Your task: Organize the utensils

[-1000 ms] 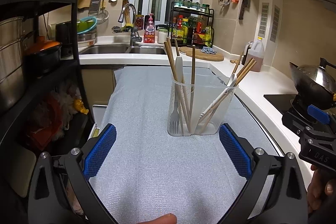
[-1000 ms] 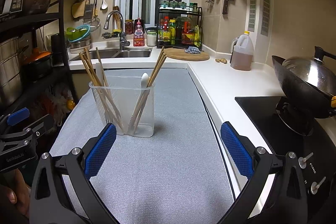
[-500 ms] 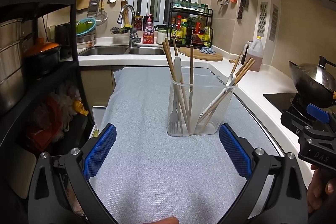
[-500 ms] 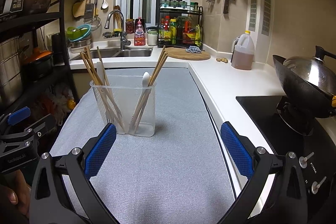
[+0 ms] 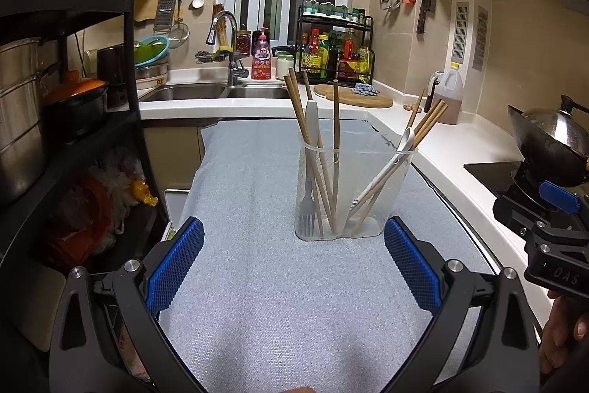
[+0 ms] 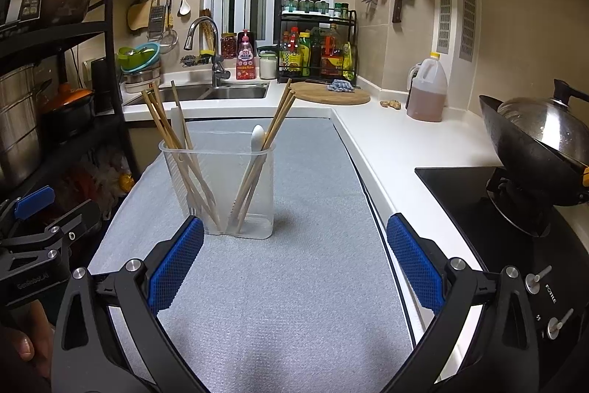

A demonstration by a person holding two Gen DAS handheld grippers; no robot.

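both grippers, left gripper (image 5: pixel 292 260) and right gripper (image 6: pixel 294 258), hang released and empty. everything's already in the clear holder (image 5: pixel 349 194) mid-frame, so back off slow, don't bump it.

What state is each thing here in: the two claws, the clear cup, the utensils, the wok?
Left gripper: open, empty.
Right gripper: open, empty.
Holder: upright on the mat.
Chopsticks: leaning inside it.
Fork: tines down.
Spoon: bowl up.
Wok: lidded.
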